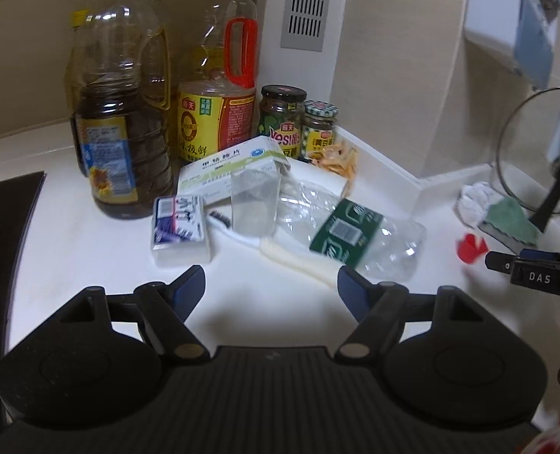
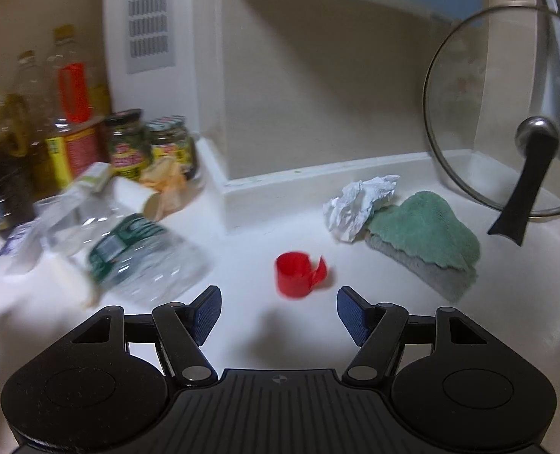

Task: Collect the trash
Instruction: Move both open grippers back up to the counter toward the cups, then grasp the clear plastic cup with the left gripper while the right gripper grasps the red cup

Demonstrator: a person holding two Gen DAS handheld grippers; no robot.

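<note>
Bare counter (image 2: 264, 227) surrounds the red scrap (image 2: 298, 274); crushed bottle (image 2: 147, 257) crowds its left.

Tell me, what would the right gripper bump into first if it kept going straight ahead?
Probably the red plastic piece. It lies on the white counter just ahead of the open right gripper, though depth is hard to judge.

Dim, warm indoor light is falling from above; fisheye bending is curving both views' edges, and motion blur is smearing the bottles (image 2: 22, 128) at left.

oil bottles (image 1: 124, 113) and sauce jars (image 1: 283, 121) stand by the wall; glass lid (image 2: 507, 113) leans upright.
</note>
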